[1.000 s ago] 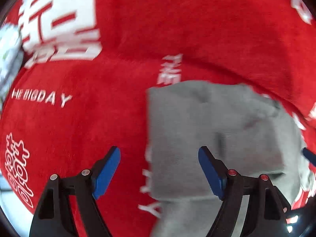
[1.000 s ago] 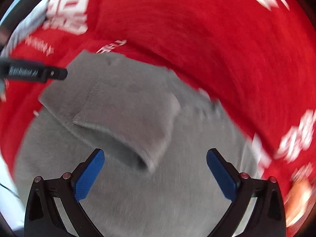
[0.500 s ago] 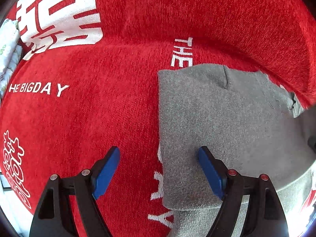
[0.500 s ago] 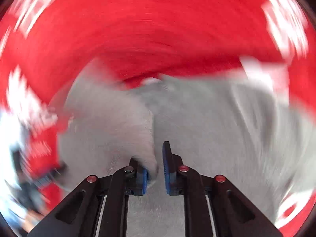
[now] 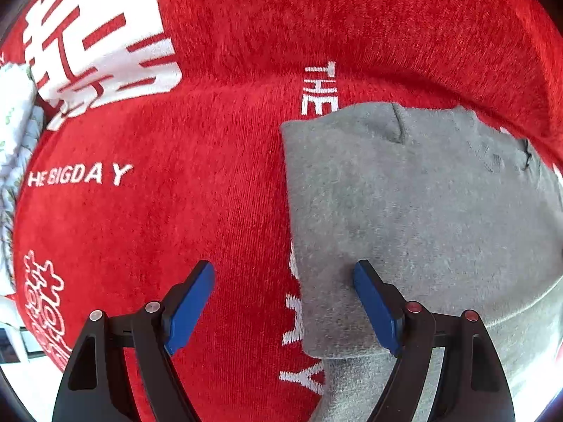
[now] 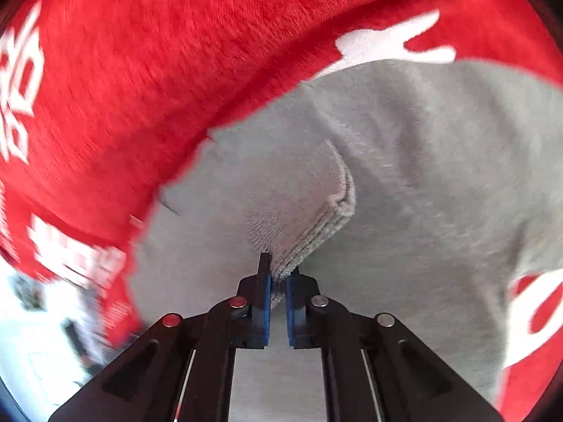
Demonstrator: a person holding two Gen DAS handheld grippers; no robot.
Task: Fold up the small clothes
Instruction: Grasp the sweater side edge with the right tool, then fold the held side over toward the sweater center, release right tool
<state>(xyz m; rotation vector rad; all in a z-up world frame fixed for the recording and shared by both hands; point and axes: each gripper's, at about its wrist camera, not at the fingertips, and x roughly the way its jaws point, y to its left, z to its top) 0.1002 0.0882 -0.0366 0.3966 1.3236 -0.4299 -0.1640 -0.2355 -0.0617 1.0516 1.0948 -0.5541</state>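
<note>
A grey knit garment (image 5: 404,211) lies partly folded on a red plush blanket (image 5: 176,211) with white lettering. My left gripper (image 5: 283,302) is open over the garment's left folded edge, its right finger resting on the grey cloth and its left finger over the blanket. In the right wrist view the same grey garment (image 6: 422,193) fills the middle. My right gripper (image 6: 278,277) is shut on the ribbed cuff (image 6: 309,218) of the garment, which is lifted into a flap above the cloth beneath.
The red blanket (image 6: 140,88) covers the whole surface and rises into a ridge behind the garment. A white patterned cloth (image 5: 14,133) lies at the far left edge. A pale floor or furniture area (image 6: 35,351) shows at the lower left.
My right gripper has gone from wide open to shut on the grey cuff and lifted it. My left gripper has stayed open and almost still at the garment's left edge.
</note>
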